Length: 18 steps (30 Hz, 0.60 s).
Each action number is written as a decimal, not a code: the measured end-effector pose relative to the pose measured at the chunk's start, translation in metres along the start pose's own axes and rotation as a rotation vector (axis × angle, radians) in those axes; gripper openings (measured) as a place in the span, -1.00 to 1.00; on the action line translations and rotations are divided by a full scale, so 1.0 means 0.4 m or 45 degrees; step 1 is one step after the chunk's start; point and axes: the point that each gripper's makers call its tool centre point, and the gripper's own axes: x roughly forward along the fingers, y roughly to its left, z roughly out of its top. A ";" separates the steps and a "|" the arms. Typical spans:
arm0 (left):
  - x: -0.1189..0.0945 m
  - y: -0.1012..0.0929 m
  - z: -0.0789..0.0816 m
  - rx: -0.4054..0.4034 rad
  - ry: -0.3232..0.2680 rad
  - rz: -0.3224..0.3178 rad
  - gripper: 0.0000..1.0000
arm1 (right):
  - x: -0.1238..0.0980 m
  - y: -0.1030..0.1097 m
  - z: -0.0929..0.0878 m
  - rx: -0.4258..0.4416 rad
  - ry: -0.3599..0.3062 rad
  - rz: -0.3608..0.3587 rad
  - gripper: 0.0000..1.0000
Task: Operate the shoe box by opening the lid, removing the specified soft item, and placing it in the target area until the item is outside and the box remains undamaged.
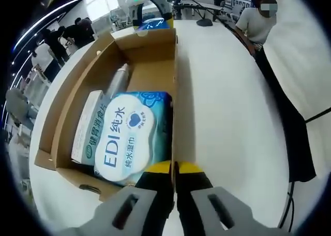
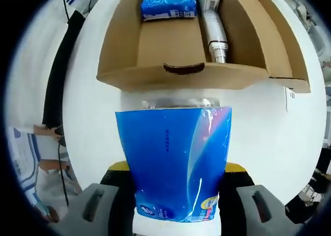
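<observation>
Box (image 1: 155, 55): lying open on the white table (image 1: 232, 117), holding wipes (image 1: 129, 137), a carton (image 1: 88, 127) and a bottle (image 1: 118, 80).
Left gripper (image 1: 173, 170): pinching the box's wall.
Right gripper (image 2: 176, 174): clamping a blue pack (image 2: 173, 158), outside the box.

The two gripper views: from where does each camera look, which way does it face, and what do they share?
Left gripper view: rides on the left gripper, jaws shut on the open brown cardboard box's side wall, looking along the box at the white-and-blue wet wipes pack inside.
Right gripper view: rides on the right gripper, holding a blue plastic soft pack over the white table, facing the box's end.
Shared: box, wipes pack, silver metal bottle.
</observation>
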 end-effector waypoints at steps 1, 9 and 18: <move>0.000 0.000 0.000 0.000 0.001 0.000 -1.00 | 0.004 -0.003 0.003 0.005 0.000 0.001 0.26; 0.001 -0.002 0.001 -0.003 0.001 -0.001 -1.00 | 0.027 -0.002 0.012 -0.010 0.013 0.019 0.26; 0.002 -0.003 0.001 -0.005 0.001 0.000 -1.00 | 0.044 0.000 0.009 -0.058 0.045 0.011 0.26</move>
